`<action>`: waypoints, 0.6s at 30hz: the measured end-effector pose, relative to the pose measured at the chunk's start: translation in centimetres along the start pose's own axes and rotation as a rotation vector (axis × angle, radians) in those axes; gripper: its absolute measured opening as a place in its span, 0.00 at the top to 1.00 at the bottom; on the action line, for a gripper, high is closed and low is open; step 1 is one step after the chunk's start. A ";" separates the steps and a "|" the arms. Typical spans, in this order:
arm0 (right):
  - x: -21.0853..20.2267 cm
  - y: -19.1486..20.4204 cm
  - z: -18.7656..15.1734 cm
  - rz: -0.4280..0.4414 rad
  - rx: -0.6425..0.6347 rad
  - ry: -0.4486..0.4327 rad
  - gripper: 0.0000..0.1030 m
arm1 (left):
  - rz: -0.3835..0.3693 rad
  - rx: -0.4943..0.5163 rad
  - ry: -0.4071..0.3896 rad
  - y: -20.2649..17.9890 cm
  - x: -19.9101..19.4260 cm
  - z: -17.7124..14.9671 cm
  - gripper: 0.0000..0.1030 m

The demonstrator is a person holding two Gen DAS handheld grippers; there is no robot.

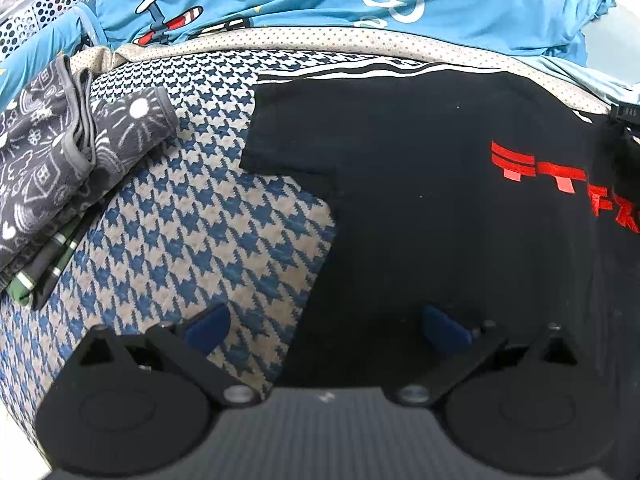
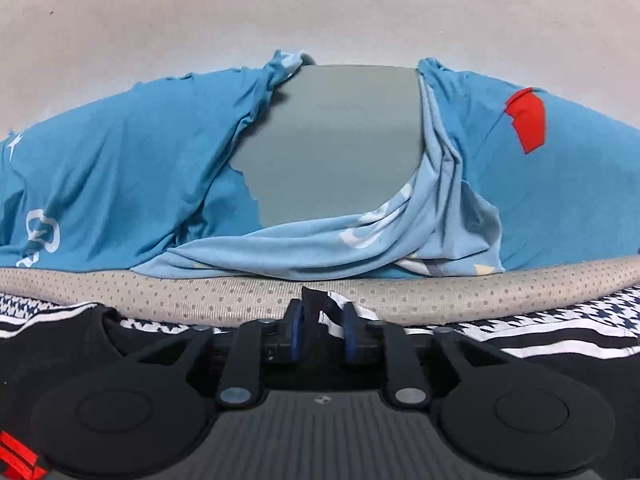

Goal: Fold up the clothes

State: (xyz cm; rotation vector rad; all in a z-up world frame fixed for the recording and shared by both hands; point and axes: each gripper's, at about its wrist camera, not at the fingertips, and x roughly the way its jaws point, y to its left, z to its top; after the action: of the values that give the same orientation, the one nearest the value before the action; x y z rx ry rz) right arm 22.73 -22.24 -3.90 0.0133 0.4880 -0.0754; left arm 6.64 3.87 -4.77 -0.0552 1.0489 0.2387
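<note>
A black T-shirt with red print lies flat on a blue-and-beige houndstooth blanket. My left gripper hovers open over the shirt's left edge, one blue pad above the blanket and the other above the black cloth. In the right wrist view the shirt fills the lower left. My right gripper sits at its far edge, jaws narrow. A raised fold of black-and-white cloth stands between the pads, and a slight gap shows beside it.
A crumpled blue printed sheet lies beyond a beige dotted border, with a grey surface showing through. A folded dark grey patterned garment rests at the left on striped items. A white perforated basket stands far left.
</note>
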 end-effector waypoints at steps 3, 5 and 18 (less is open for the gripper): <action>-1.3 0.4 0.3 -0.006 -0.020 -0.006 0.62 | -0.006 0.004 -0.006 -0.1 -0.3 0.0 0.00; -2.5 0.7 0.4 0.013 -0.047 0.003 0.62 | -0.011 0.004 -0.009 -0.1 -0.5 0.0 0.00; -8.9 -3.6 -1.2 0.117 -0.021 0.138 0.62 | -0.044 0.062 -0.027 -1.6 -1.2 -0.4 0.00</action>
State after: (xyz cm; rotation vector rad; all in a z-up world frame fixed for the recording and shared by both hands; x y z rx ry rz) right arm 14.07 -25.19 -0.76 0.0264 0.6244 0.0453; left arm 6.10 2.02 -4.07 -0.0188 1.0268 0.1667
